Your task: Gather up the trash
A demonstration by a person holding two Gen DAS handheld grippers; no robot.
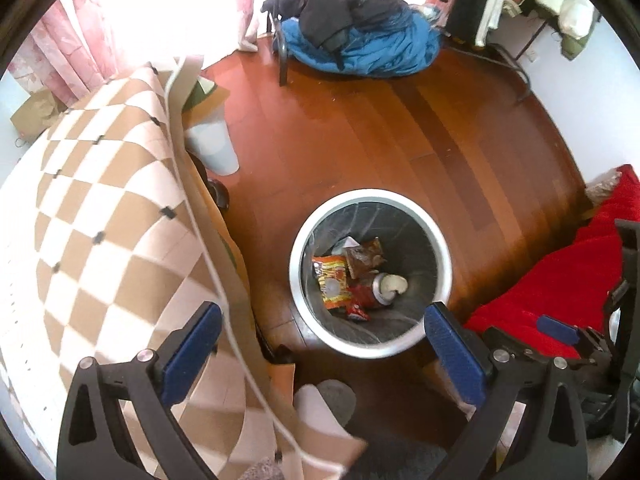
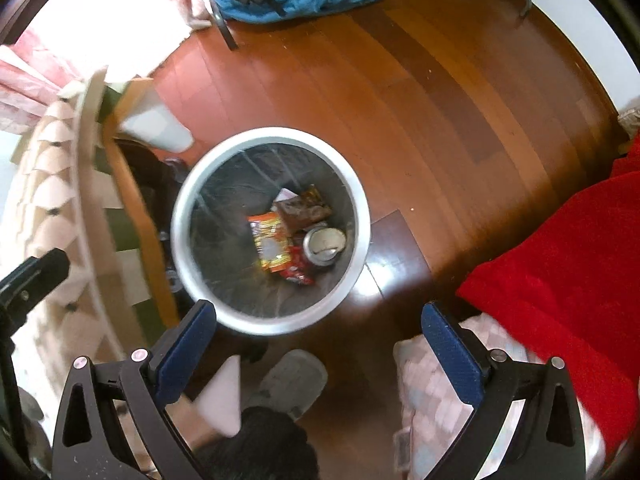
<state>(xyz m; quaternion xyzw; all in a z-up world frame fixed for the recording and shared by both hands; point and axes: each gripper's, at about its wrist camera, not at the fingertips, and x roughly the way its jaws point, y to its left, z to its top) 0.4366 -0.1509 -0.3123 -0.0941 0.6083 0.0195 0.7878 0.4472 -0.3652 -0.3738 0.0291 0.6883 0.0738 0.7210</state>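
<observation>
A round white-rimmed trash bin [image 1: 442, 248] with a dark liner stands on the wooden floor; it also shows in the right wrist view [image 2: 360, 208]. Inside lie an orange snack wrapper [image 1: 332, 282] [image 2: 272, 246], a brown wrapper [image 1: 364, 258] [image 2: 304, 210], a red can [image 1: 370, 294] [image 2: 320, 250] and a small red wrapper. My left gripper [image 1: 322, 336] is open and empty above the bin's near rim. My right gripper [image 2: 318, 332] is open and empty, above the floor just in front of the bin. The right gripper also shows at the right edge of the left wrist view [image 1: 560, 330].
A checkered brown-and-white cover [image 1: 92, 216] lies on furniture to the left. A red blanket [image 2: 560, 256] lies at the right. A blue and black clothes pile [image 1: 360, 36] sits at the far end. A translucent tub [image 1: 212, 146] stands by the furniture. A grey slipper [image 2: 292, 376] is below.
</observation>
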